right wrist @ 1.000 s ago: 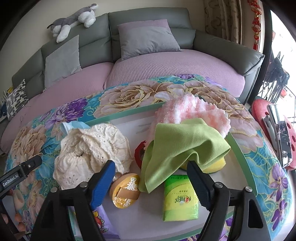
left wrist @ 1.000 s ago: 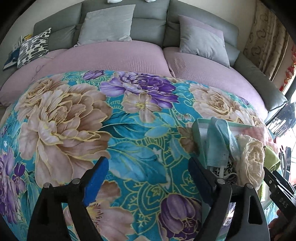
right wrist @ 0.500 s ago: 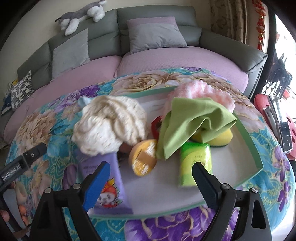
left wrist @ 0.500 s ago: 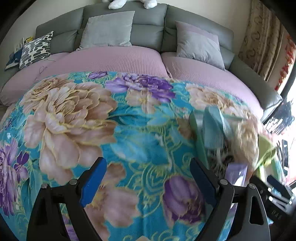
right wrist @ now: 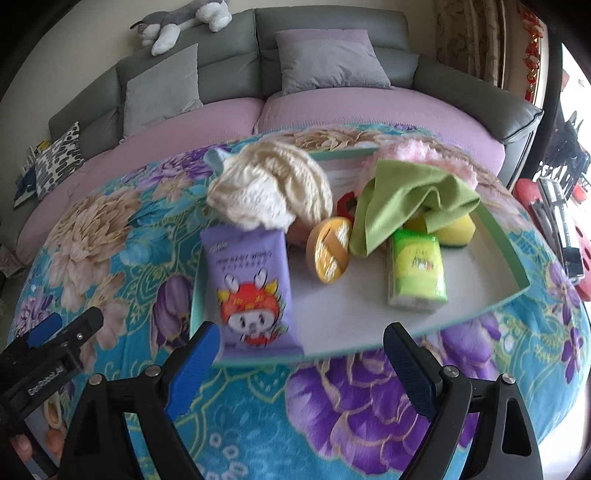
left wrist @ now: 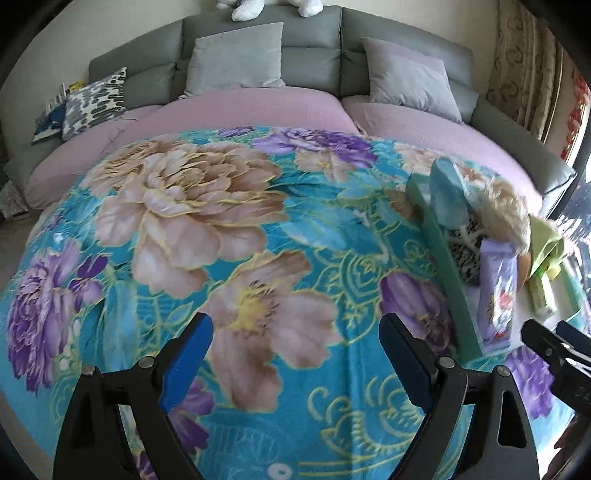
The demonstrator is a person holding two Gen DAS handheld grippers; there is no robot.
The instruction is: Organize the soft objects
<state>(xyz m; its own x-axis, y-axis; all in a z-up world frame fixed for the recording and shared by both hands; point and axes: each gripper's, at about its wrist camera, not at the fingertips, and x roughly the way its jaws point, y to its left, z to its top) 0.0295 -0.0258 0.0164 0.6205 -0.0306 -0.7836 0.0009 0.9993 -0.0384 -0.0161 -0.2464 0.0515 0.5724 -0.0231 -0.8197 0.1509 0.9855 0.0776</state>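
A shallow green-rimmed tray (right wrist: 515,254) lies on a floral blanket (right wrist: 369,406). In it are a cream lace cloth (right wrist: 269,192), a green cloth (right wrist: 406,195), a pink fluffy item (right wrist: 417,153), a purple tissue pack (right wrist: 251,288), a green tissue pack (right wrist: 415,273), a round orange tin (right wrist: 330,249) and a yellow sponge (right wrist: 460,230). My right gripper (right wrist: 301,369) is open and empty, in front of the tray's near edge. My left gripper (left wrist: 295,360) is open and empty over bare blanket (left wrist: 221,240), left of the tray (left wrist: 448,266).
A grey sofa with purple seat covers (right wrist: 369,107) and grey pillows (right wrist: 328,61) curves behind the blanket. A patterned pillow (left wrist: 94,101) lies at the far left. A plush toy (right wrist: 181,22) rests on the sofa back. Red objects (right wrist: 554,221) stand at the right.
Both grippers have drawn back from the tray; it now sits farther ahead of the right gripper, and the whole purple pack shows. Both stay open.
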